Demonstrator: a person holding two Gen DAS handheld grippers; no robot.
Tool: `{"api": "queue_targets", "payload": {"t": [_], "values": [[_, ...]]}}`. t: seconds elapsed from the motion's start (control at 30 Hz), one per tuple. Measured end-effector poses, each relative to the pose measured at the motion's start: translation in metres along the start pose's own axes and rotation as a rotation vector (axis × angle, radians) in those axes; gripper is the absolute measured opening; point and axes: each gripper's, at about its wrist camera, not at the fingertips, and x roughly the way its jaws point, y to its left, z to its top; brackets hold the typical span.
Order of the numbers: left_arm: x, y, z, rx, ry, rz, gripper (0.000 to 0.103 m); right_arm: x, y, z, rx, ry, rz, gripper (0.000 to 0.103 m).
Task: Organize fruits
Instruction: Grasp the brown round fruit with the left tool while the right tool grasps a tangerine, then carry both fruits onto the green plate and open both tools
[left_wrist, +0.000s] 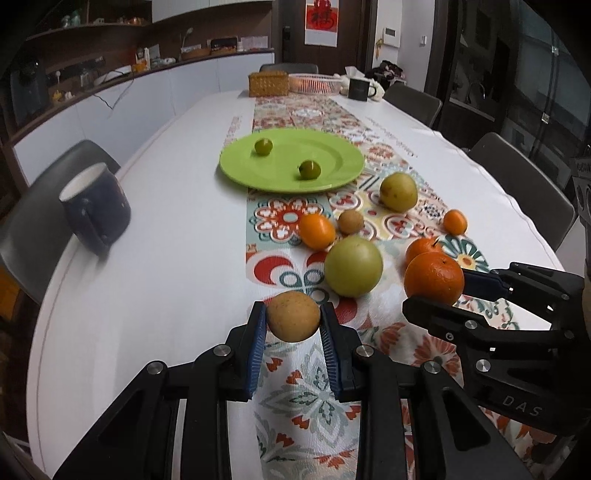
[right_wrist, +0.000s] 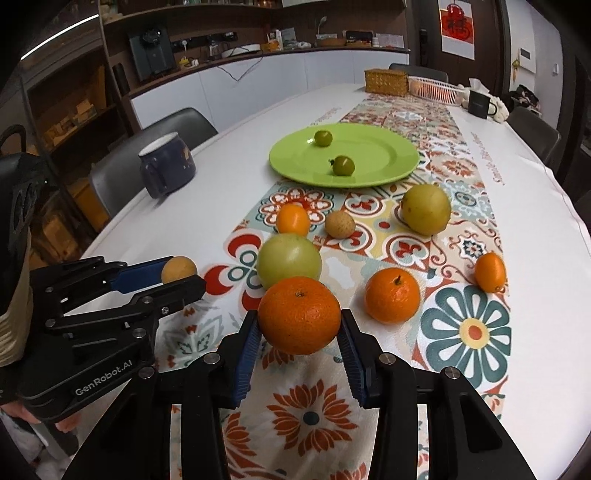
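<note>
2 small round green fruits (left_wrist: 309, 170) are held on the smooth green plate (left_wrist: 343, 162) at 12 o'clock. A tan fruit (left_wrist: 293, 315) is clamped in the left gripper (left_wrist: 293, 325), an orange (right_wrist: 299, 315) in the right gripper (right_wrist: 299, 332).

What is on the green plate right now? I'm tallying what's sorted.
Two small green fruits sit apart on the green plate; nothing else, and no part of it is covered.

Left gripper (left_wrist: 293, 321) and right gripper (right_wrist: 299, 325) side by side, each clamping a fruit.
</note>
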Motion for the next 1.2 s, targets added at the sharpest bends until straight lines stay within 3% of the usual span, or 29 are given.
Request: {"api": "queue_targets", "payload": {"t": [0.47, 0.83, 1.2], "values": [[-0.031, -0.011, 0.041, 0.034, -0.094, 0.045, 0.029, -0.039, -0.007, 0.034, -0.038, -0.13, -0.02, 0.043], [-0.03, -0.011, 0.09, 0.07, -0.161, 0.072, 0.029, -0.042, -0.021, 0.09, -0.065, -0.194, -0.02, 0.043], [0.011, 0.001, 0.138, 0.082, -0.139, 0.085, 0.029, 0.004, -0.044, 0.145, -0.055, -0.131, -0.016, 0.043]]}}
